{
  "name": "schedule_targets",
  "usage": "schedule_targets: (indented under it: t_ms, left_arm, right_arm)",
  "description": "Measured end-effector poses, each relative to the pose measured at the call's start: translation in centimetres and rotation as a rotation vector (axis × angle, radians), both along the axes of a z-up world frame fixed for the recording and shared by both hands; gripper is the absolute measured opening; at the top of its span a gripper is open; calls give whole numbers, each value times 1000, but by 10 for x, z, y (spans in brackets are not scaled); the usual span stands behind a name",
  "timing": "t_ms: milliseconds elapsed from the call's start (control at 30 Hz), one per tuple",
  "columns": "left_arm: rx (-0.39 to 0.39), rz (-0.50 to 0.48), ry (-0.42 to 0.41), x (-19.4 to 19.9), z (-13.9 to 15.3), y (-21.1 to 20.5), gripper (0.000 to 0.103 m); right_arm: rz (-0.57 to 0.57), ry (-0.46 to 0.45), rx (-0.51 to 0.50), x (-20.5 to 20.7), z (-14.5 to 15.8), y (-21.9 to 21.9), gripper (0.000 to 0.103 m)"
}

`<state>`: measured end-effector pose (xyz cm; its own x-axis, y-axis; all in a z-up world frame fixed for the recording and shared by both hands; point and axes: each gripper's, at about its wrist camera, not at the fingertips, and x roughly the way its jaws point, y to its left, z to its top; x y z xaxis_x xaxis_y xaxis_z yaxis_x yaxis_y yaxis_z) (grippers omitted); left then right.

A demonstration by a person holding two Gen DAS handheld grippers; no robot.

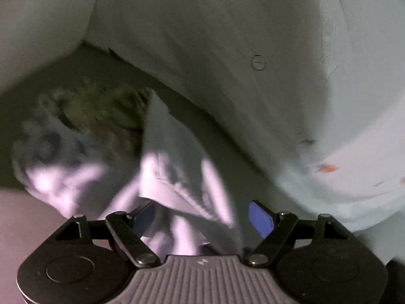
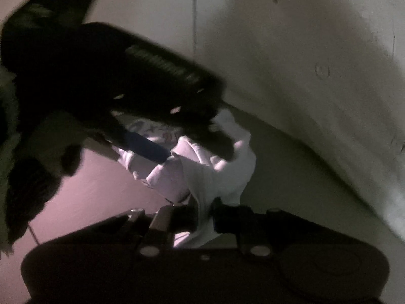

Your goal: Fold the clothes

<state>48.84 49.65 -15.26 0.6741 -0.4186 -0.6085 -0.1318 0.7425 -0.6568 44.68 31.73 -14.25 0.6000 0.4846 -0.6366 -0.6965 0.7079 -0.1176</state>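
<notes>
A white garment with a grey printed pattern (image 1: 162, 167) lies bunched on a pale pink surface (image 1: 30, 228). My left gripper (image 1: 202, 217) is open, its blue pads (image 1: 260, 217) spread wide, with cloth lying between them. In the right wrist view the same garment (image 2: 202, 167) hangs in a bunch. My right gripper (image 2: 205, 220) is shut on a fold of it. The left gripper (image 2: 192, 149) shows there as a dark, blurred shape reaching into the cloth from the upper left, one blue pad (image 2: 146, 147) visible.
A pale wall (image 1: 227, 38) rises close behind, with a corner at the left and a small round mark (image 1: 258, 62). An orange spot (image 1: 327, 168) is on the wall at right. A dim grey-green strip (image 2: 291, 177) runs along the wall's base.
</notes>
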Motion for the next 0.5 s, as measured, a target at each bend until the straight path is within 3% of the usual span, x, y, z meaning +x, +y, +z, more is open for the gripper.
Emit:
schedule_targets:
  t_ms: [67, 133, 267, 367, 467, 500]
  left_arm:
    - [-56, 11, 23, -3, -3, -6, 81]
    - [-57, 38, 47, -6, -4, -14, 78]
    - [-71, 38, 30, -21, 9, -43, 43]
    - [-33, -63, 2, -40, 25, -84, 39]
    - [-4, -143, 21, -73, 27, -130, 39]
    - [2, -145, 47, -85, 20, -141, 39]
  right_arm:
    - [19, 2, 6, -7, 4, -8, 11]
    - [44, 0, 9, -18, 9, -17, 11]
    - [110, -3, 22, -53, 24, -37, 10]
    - [152, 39, 60, -92, 42, -69, 11]
    - [189, 128, 64, -127, 52, -104, 13]
    - [198, 160, 39, -136, 51, -115, 18]
